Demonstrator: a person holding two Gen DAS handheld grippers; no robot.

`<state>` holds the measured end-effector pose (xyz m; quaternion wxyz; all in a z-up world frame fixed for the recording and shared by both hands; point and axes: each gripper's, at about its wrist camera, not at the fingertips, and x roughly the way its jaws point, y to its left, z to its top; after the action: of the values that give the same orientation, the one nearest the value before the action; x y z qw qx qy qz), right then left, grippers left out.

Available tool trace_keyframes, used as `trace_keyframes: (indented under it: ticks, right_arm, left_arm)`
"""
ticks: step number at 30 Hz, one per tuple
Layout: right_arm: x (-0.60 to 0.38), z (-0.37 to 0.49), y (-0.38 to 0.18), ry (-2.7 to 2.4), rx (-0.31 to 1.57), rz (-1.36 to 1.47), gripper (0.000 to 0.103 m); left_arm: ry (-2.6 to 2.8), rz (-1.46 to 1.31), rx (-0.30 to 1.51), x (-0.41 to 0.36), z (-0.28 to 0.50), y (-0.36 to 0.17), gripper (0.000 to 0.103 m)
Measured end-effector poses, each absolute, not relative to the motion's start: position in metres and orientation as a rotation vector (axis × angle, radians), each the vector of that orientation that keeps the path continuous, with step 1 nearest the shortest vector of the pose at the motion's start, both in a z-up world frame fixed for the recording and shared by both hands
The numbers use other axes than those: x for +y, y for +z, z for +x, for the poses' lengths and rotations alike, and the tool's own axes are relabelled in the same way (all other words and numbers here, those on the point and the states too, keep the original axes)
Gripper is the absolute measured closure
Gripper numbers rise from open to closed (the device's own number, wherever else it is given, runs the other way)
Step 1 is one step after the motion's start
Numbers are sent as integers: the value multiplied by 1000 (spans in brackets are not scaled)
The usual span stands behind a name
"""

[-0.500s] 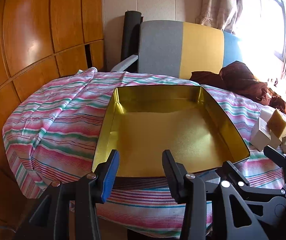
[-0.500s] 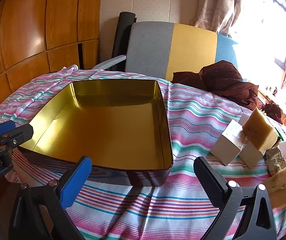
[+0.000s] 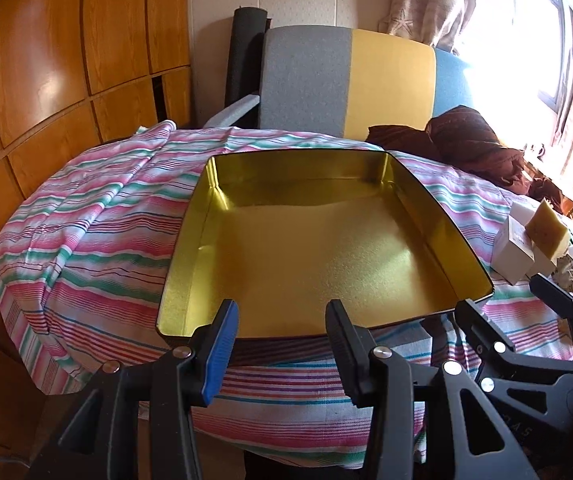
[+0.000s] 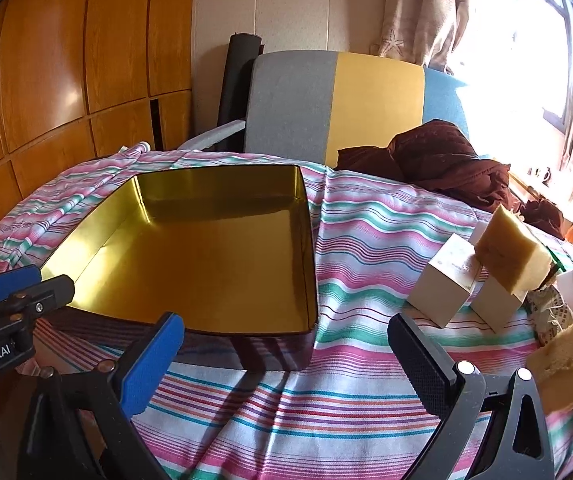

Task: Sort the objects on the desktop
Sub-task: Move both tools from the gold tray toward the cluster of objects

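Gold tin [image 4: 206, 264] on striped cloth [image 4: 366, 248], nothing inside; left gripper [image 3: 282, 344], right gripper [image 4: 286, 356] jaws spread, holding nothing.

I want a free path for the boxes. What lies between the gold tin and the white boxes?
Only bare striped cloth lies between the gold tin and the white boxes, seen best in the right wrist view.

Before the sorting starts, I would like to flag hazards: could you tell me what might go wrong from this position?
1. The sponge sits tilted on top of the white boxes; grasping a box could topple it.
2. The gold tin rests on a wrinkled striped cloth, so it may slide if bumped.
3. The open left gripper and open right gripper hover close together, so they could collide.
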<state>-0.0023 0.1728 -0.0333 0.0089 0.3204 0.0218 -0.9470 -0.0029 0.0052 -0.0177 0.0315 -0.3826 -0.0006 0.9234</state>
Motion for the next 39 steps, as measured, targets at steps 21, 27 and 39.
trace_keyframes:
  ticks: [21, 27, 39]
  right_arm:
    - [303, 58, -49, -2962, -270, 921, 0]
    - [348, 61, -54, -3007, -378, 972, 0]
    - [351, 72, -67, -2987, -229, 960, 0]
  left_arm:
    - [2338, -1096, -218, 56, 9, -22, 43]
    - [2198, -1054, -170, 104, 4, -3, 28]
    - [2127, -1048, 241, 231, -48, -6, 26]
